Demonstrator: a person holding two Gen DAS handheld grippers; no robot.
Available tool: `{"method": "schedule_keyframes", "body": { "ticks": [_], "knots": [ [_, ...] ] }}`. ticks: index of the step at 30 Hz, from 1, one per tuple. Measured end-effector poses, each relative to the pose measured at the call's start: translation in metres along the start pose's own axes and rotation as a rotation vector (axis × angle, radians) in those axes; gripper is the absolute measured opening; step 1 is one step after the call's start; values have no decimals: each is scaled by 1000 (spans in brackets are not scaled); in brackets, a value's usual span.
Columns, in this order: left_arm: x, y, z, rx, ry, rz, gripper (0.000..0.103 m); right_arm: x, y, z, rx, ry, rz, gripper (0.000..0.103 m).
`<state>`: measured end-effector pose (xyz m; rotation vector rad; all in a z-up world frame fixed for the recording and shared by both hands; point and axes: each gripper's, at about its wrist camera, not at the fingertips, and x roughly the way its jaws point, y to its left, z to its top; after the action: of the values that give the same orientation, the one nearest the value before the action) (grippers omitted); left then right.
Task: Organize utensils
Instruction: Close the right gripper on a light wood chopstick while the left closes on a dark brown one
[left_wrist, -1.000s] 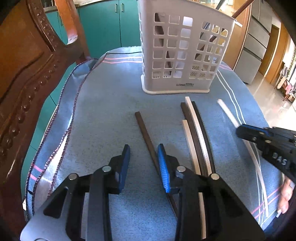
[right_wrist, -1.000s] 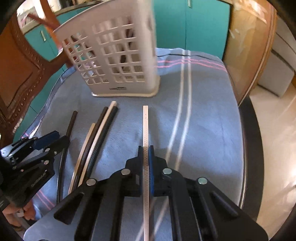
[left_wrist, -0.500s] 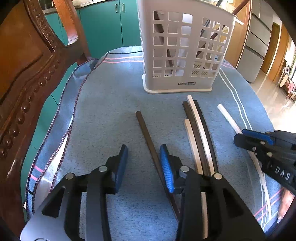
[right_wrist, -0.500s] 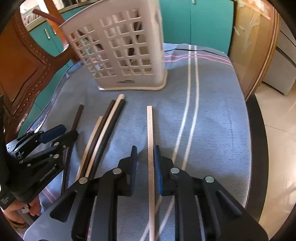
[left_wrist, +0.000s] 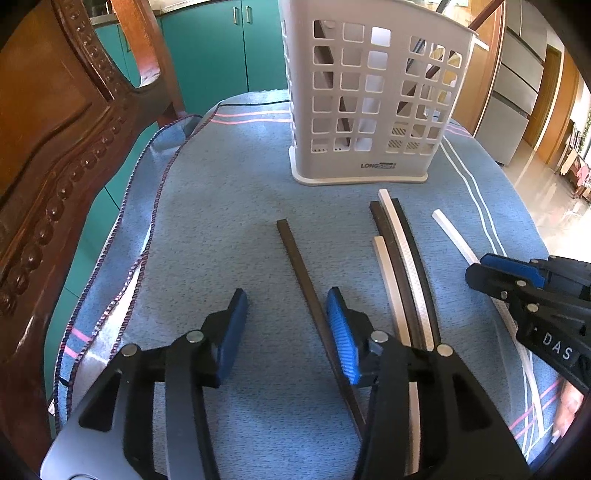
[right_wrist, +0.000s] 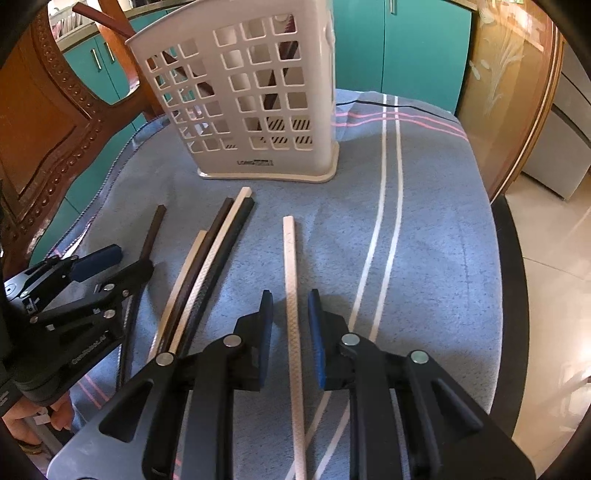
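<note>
Right gripper (right_wrist: 290, 332) is open, its jaws straddling a white stick (right_wrist: 291, 295) lying flat on the worktop (right_wrist: 436, 240). Left gripper (left_wrist: 286, 332) is open beside a dark stick (left_wrist: 299, 262), before the basket (left_wrist: 369, 96).

Only a couple of readable bits here: the white basket (left_wrist: 373, 92) has "LONG" printed low on its front near the base, followed by a small dark logo block I can't make out, and it shows up again in the right wrist view (right_wrist: 255, 92) but too blurry to read past that. The right gripper (left_wrist: 476, 273) has white letters "DAS" on its side, and the left gripper (right_wrist: 110, 264) has some pale lettering on its body that's too smeared to read.
</note>
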<state>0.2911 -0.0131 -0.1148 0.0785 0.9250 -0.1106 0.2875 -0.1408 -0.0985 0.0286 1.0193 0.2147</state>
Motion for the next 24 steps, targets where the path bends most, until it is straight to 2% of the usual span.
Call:
{"method": "schedule_keyframes", "body": {
  "ticks": [6,10,13,14,24],
  "knots": [
    [0,1,-1,0,0,6,49,2,7,0,-37,-22,-49,20],
    [-1,0,-2,1,-1,9,50,2,4,1,1,-28,-69,19],
    [-1,0,-2,1,-1,9,51,1,-10,3,78,-28,-84,7],
    [-1,0,-2,1,-1,9,52,0,-15,4,101,-28,-97,7],
    [-1,0,-2,-1,-1,10,52,-4,-22,0,129,-16,-51,7]
  ]
}}
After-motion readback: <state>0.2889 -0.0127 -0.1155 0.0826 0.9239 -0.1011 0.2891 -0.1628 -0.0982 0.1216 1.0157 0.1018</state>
